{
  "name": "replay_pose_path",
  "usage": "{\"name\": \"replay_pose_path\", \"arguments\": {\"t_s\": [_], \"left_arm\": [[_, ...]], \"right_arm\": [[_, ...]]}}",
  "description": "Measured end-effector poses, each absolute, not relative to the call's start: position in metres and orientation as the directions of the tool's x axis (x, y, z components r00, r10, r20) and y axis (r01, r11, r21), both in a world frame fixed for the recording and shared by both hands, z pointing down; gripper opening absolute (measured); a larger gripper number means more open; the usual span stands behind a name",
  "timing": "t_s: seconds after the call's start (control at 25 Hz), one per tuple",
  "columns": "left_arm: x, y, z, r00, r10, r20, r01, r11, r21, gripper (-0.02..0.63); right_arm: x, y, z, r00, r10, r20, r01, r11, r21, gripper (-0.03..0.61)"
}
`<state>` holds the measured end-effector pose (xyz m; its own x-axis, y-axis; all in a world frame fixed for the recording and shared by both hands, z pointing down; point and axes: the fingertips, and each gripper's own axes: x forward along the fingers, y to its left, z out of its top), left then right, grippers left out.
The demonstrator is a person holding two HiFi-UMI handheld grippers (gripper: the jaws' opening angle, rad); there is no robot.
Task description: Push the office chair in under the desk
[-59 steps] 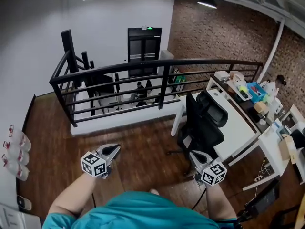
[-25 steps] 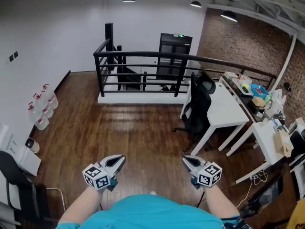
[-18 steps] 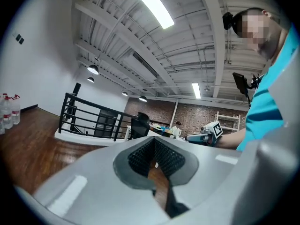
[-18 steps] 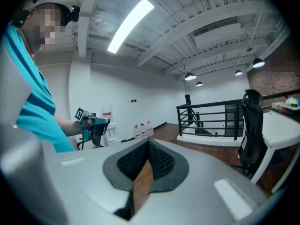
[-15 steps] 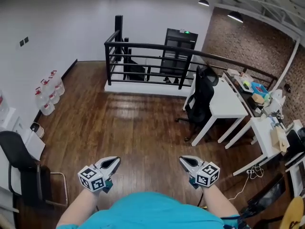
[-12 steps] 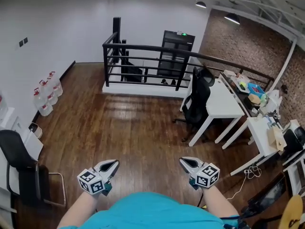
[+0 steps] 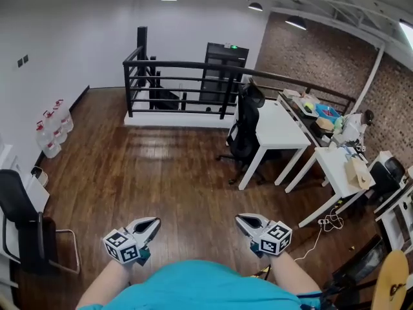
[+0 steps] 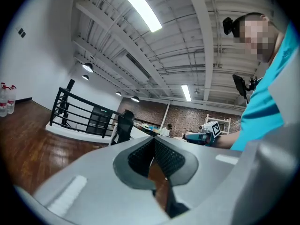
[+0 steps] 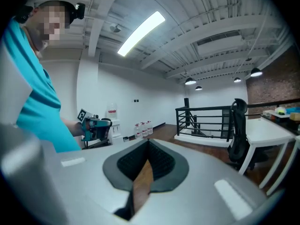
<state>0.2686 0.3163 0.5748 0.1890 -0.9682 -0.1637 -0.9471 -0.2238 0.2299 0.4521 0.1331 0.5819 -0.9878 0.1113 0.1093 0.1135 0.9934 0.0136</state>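
A black office chair stands tucked against the left side of a white desk across the room, with its back tall and upright. The right gripper view shows the same chair beside the desk, and the left gripper view has the chair small in the distance. My left gripper and right gripper hang low in the head view, far from the chair. Both are shut with nothing between the jaws.
A black railing runs behind the desk. A second white desk with clutter sits to the right, cables on the floor near it. Water bottles line the left wall. A black chair stands at the near left.
The view has pulled back and swung, so the chair and desk now sit farther off and nearer the middle. Both grippers stay low and shut.
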Motion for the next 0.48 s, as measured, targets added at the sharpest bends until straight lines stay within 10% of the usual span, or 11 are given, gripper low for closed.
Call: {"name": "replay_pose_path", "arguments": {"t_s": [0.48], "left_arm": [[0.51, 0.288, 0.568, 0.264, -0.945, -0.191, -0.921, -0.306, 0.242, 0.029]], "right_arm": [[0.629, 0.135, 0.636, -0.963, 0.211, 0.169, 0.207, 0.978, -0.042, 0.0]]}}
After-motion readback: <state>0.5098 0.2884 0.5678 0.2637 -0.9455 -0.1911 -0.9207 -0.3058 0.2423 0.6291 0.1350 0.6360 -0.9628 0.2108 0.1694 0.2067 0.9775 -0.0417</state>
